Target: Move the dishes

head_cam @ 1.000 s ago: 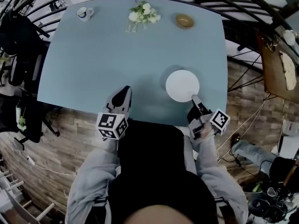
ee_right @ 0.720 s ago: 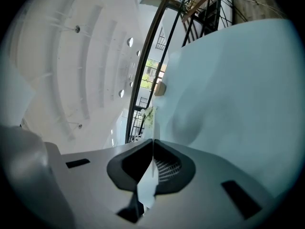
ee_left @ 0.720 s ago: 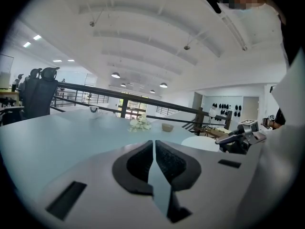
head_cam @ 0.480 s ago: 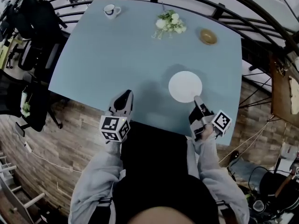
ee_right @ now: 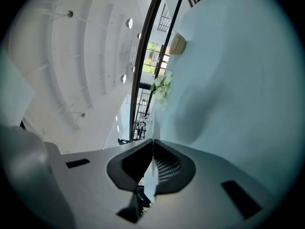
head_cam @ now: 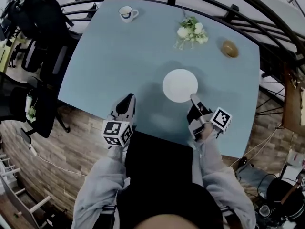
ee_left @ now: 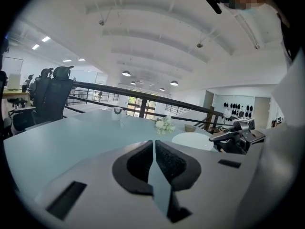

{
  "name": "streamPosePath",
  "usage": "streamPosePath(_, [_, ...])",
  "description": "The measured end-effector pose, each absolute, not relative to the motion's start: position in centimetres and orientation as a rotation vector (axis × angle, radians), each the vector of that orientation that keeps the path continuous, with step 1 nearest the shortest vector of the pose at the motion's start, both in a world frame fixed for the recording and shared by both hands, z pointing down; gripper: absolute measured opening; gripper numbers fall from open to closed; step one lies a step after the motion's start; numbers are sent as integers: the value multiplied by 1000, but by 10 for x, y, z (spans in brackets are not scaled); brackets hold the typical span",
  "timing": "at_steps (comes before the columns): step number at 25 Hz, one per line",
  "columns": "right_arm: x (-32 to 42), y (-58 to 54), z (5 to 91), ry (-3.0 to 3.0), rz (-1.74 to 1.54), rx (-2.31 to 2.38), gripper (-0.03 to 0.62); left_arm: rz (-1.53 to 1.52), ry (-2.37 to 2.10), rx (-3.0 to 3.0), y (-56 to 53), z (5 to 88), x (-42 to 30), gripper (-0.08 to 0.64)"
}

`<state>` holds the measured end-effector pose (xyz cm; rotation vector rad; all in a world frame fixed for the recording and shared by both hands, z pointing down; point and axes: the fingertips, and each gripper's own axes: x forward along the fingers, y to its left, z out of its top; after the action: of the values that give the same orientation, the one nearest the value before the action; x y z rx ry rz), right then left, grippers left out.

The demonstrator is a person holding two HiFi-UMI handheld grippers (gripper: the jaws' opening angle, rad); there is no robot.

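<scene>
A white plate (head_cam: 180, 85) lies flat on the pale blue table (head_cam: 119, 56), a little right of its middle. My right gripper (head_cam: 194, 99) is shut on the plate's near rim; in the right gripper view that rim shows as a thin white edge between the pads of the right gripper (ee_right: 153, 144). My left gripper (head_cam: 127, 101) hovers over the table's near edge, shut with nothing in it, its pads meeting in the left gripper view (ee_left: 154, 144). That view also shows the plate (ee_left: 193, 140) off to the right.
At the far side of the table stand a white cup (head_cam: 126, 13), a bunch of white flowers (head_cam: 191, 32) and a small brown bowl (head_cam: 230, 48). Black office chairs (head_cam: 43, 27) crowd the left side. A dark railing (head_cam: 267, 18) runs behind the table.
Both grippers have moved left along the table's near side. The plate has come with the right gripper, leftward and nearer the flowers. Both grippers stay shut.
</scene>
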<state>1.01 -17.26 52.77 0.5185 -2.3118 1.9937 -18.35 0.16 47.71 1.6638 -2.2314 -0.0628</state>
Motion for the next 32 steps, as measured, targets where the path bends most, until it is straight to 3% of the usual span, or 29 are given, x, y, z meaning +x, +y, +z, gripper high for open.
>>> streamPosePath(14, [-107, -167, 573, -2180, 2042, 422, 18, -45, -2194, 1626, -2, 507, -256, 31])
streamPosePath(32, [-138, -139, 617, -2019, 1976, 706, 41, -131, -2149, 1538, 17, 532, -255, 31])
